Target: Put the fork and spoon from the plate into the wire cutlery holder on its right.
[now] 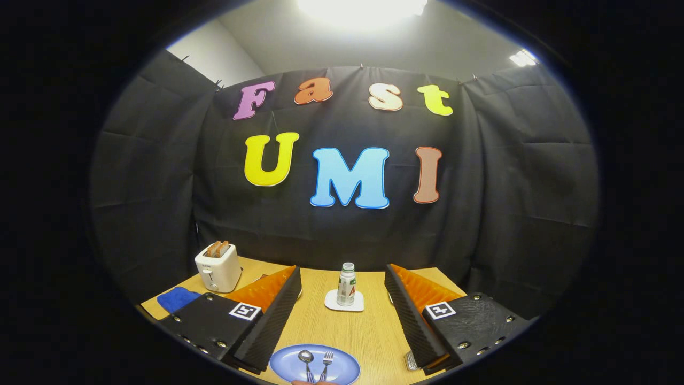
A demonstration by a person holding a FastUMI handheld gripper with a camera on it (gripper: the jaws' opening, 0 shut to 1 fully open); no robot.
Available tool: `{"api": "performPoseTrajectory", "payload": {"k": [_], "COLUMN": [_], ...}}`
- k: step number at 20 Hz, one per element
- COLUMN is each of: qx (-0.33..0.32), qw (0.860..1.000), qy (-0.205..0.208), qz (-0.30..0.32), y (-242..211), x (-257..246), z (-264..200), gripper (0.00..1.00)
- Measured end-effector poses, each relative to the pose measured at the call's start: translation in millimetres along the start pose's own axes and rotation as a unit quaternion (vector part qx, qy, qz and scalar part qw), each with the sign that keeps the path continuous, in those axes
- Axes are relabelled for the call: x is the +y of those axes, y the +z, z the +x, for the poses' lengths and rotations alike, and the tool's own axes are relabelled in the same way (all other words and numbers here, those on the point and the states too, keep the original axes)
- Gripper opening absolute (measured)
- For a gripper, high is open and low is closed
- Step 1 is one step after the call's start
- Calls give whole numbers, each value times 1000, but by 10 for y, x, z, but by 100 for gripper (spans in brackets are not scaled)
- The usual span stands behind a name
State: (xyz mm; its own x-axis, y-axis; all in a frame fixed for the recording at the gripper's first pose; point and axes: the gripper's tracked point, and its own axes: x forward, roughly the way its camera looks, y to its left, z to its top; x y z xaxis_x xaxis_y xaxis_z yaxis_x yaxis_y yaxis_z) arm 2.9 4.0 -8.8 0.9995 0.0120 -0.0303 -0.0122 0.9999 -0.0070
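Note:
A blue plate (286,363) lies on the wooden table close under the gripper, between the two fingers. On it a metal spoon (306,359) lies to the left and a metal fork (326,362) to the right, side by side, handles toward me. A small piece of the wire cutlery holder (410,361) shows to the right of the plate, mostly hidden behind the right finger. My gripper (342,278) hangs above the table, open wide, with nothing between its fingers (278,315).
A small bottle (347,284) stands on a white coaster (344,302) ahead, between the fingers. A white toaster (218,267) with toast is at the back left, and a blue cloth (178,299) lies near the table's left edge.

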Motion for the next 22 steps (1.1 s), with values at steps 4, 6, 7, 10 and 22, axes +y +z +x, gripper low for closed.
{"api": "performPoseTrajectory", "payload": {"k": [4, 6, 7, 10, 22], "qx": [24, 53, 70, 141, 439], "qw": [1000, 999, 997, 990, 896], "qy": [5, 9, 9, 15, 43], "qz": [-4, -7, -10, -25, -48], "y": [-182, -371, -478, -906, -2683], "x": [14, 20, 3, 14, 93], "z": [37, 64, 80, 116, -283], "gripper": [96, 96, 96, 96, 96]}}
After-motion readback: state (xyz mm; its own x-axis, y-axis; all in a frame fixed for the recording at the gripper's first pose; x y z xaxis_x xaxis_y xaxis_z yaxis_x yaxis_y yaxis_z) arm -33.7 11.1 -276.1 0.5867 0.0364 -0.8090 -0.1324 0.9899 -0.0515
